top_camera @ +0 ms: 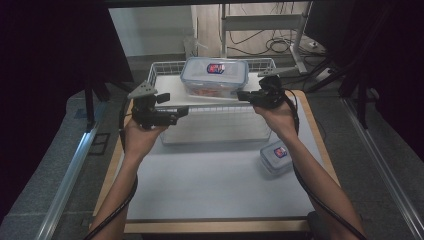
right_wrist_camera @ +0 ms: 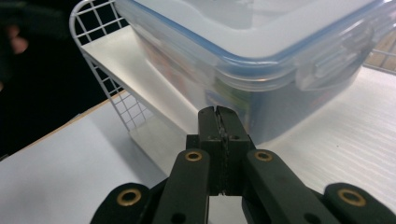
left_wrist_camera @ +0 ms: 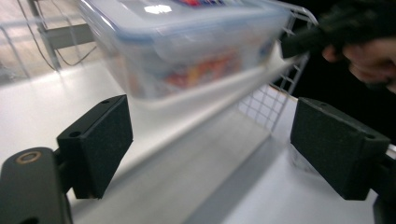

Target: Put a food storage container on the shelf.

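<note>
A wire shelf (top_camera: pixel 165 67) stands at the back of the counter (top_camera: pixel 210 185). A big box (top_camera: pixel 215 75) sits on the shelf. A small box (top_camera: pixel 276 156) lies on the counter, right of and before the shelf.

A large clear plastic food container (top_camera: pixel 214 76) with a blue-edged snap lid and a red-and-blue label sits upright and closed on the white wire rack's top shelf (top_camera: pixel 172 92). Colourful contents show blurrily through its wall.
</note>
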`<move>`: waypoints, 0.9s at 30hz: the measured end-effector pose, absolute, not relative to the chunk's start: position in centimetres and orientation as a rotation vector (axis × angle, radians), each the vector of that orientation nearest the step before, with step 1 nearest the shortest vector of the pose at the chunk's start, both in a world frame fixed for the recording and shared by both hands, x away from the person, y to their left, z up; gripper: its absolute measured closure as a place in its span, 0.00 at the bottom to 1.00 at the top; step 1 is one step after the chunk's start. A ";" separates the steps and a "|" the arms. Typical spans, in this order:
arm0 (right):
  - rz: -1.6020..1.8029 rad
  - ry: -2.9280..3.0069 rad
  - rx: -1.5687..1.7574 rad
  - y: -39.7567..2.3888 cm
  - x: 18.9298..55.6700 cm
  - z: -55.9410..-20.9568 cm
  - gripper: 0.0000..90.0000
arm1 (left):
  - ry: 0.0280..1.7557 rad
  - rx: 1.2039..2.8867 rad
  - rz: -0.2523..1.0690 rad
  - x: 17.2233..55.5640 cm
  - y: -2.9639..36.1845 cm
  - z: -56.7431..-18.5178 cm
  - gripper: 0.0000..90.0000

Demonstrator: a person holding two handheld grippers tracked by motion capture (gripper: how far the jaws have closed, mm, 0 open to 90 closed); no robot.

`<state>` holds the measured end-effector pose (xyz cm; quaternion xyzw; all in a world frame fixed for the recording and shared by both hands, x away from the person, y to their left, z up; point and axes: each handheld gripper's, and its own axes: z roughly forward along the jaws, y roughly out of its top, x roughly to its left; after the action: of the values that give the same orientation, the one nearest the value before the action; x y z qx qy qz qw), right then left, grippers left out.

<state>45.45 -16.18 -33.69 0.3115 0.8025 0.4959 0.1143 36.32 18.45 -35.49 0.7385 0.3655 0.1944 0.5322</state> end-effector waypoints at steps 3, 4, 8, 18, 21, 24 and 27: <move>1.458 2.347 0.921 -16.3 45.8 -33.8 1.00 | 0.859 1.771 0.450 35.1 18.3 -36.7 0.13; 1.450 2.341 0.927 -16.4 45.8 -33.9 1.00 | 0.859 1.771 0.444 34.8 18.3 -36.9 0.13; 1.437 2.330 0.942 -16.5 46.2 -33.8 1.00 | 0.849 1.770 0.418 33.7 18.0 -38.0 0.12; 1.426 2.312 0.982 -16.7 47.2 -34.1 0.99 | 0.821 1.803 0.370 32.3 16.8 -39.9 0.12; 1.441 2.316 0.975 -16.7 46.8 -34.2 0.99 | 0.817 1.811 0.372 32.1 16.5 -40.2 0.11; 1.456 2.327 0.948 -16.7 45.9 -34.2 0.97 | 0.814 1.831 0.388 31.7 16.3 -40.4 0.11; 1.481 2.338 0.925 -16.9 44.8 -34.5 0.92 | 0.812 1.848 0.399 31.2 16.1 -40.9 0.10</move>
<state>44.77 -16.90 -34.47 0.3150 0.7961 0.5045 0.1116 31.23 16.07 -40.92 0.7695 0.3382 0.1662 0.5156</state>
